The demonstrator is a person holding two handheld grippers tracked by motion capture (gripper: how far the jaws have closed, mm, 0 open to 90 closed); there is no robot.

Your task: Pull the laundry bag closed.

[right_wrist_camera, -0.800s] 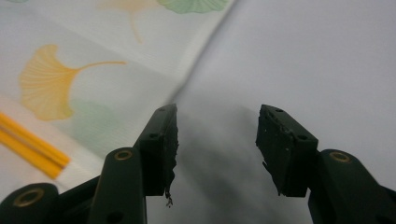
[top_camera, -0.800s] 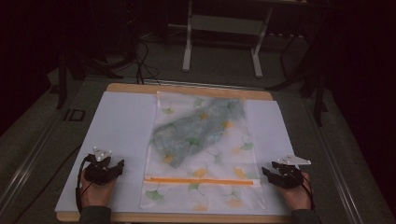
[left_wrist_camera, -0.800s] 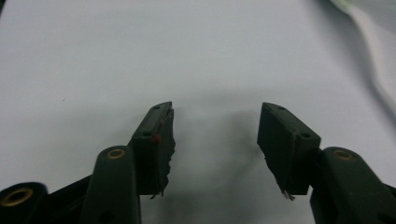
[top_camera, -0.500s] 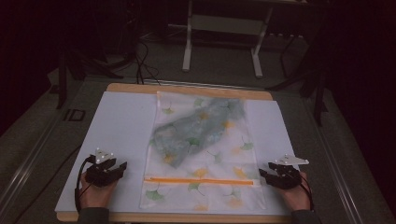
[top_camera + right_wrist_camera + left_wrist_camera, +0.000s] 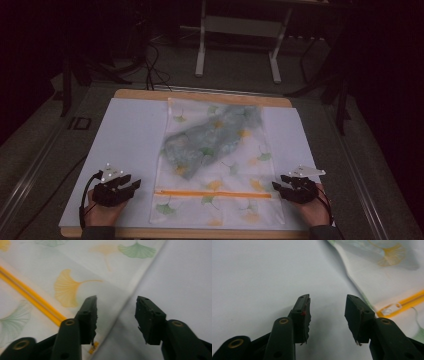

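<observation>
Two hand-held grippers flank the leaf-printed zip bag on the table: left hand-held gripper and right hand-held gripper, jaws spread, nothing between them.

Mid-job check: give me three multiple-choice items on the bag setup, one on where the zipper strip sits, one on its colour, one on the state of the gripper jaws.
1. Where does the zipper strip run on the bag?
A. across the bag near the person's end
B. along the far edge
C. down the left side

2. What colour is the zipper strip?
A. blue
B. orange
C. black

3. How do the left gripper and right gripper stand?
A. both clamped on the bag
B. left clamped, right open
C. both open, holding nothing

Answers:
1. A, since the high view shows the strip crossing the bag between the two grippers, near the table's close edge.
2. B, orange in all three views.
3. C, as each gripper view shows a clear gap between the jaws with nothing in it.
</observation>
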